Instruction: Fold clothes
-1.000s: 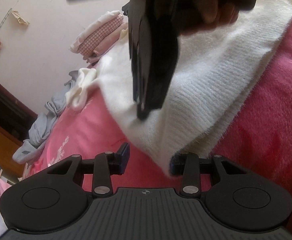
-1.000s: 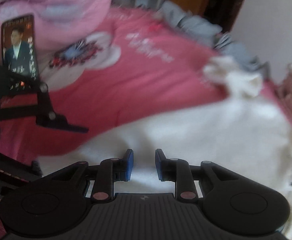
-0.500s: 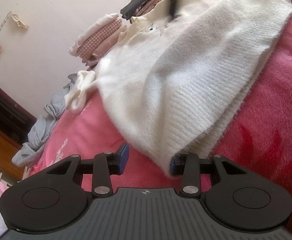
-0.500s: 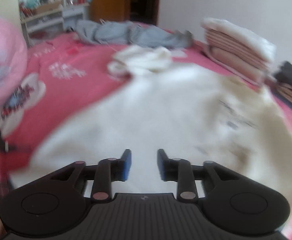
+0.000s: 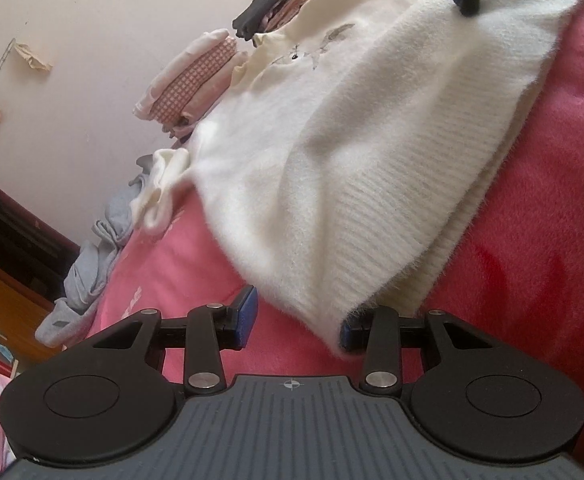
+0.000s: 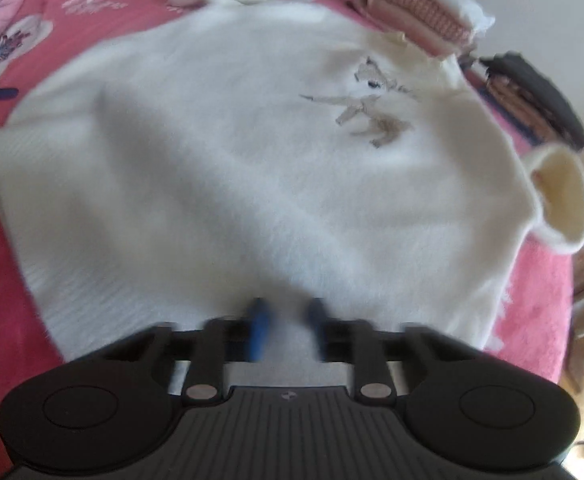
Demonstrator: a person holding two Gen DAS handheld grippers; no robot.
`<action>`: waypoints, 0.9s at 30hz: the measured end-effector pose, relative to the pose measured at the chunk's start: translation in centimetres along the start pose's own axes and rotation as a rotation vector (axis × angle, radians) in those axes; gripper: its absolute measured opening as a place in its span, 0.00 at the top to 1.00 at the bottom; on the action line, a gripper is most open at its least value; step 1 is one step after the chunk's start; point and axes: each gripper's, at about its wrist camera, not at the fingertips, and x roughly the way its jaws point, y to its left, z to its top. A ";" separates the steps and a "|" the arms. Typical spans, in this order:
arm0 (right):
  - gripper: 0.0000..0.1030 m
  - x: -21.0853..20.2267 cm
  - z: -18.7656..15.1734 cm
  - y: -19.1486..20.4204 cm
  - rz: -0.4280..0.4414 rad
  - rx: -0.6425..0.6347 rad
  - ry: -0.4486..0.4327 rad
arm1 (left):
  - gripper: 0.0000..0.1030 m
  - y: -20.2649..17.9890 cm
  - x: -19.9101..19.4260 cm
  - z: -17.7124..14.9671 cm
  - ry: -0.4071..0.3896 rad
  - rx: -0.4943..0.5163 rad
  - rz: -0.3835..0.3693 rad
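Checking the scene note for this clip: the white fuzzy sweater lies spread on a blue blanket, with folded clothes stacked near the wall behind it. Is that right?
Not quite. The blanket under the white sweater is pink and red, not blue, as the left wrist view shows plainly. The rest holds: the sweater lies spread out, and folded clothes are stacked near the wall behind it.

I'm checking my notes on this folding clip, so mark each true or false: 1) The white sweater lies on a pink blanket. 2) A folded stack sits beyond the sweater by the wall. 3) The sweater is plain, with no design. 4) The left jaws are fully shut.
1) True: the white sweater lies on the pink blanket.
2) True: a folded stack sits by the wall.
3) False: a grey design marks its front.
4) False: the left gripper has its jaws apart at the sweater's corner.
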 end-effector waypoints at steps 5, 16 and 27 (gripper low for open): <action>0.97 -0.3 0.0 -0.2 -0.093 -0.029 -0.030 | 0.62 -0.1 0.1 0.0 -0.001 0.020 0.000; 0.92 1.3 0.2 -1.8 -0.078 0.047 -0.036 | 0.62 -0.6 0.0 -0.3 -0.023 0.063 0.010; 0.64 -6.0 -2.8 -6.3 0.091 0.366 0.121 | 0.62 -0.6 0.1 -0.4 -0.037 0.072 0.012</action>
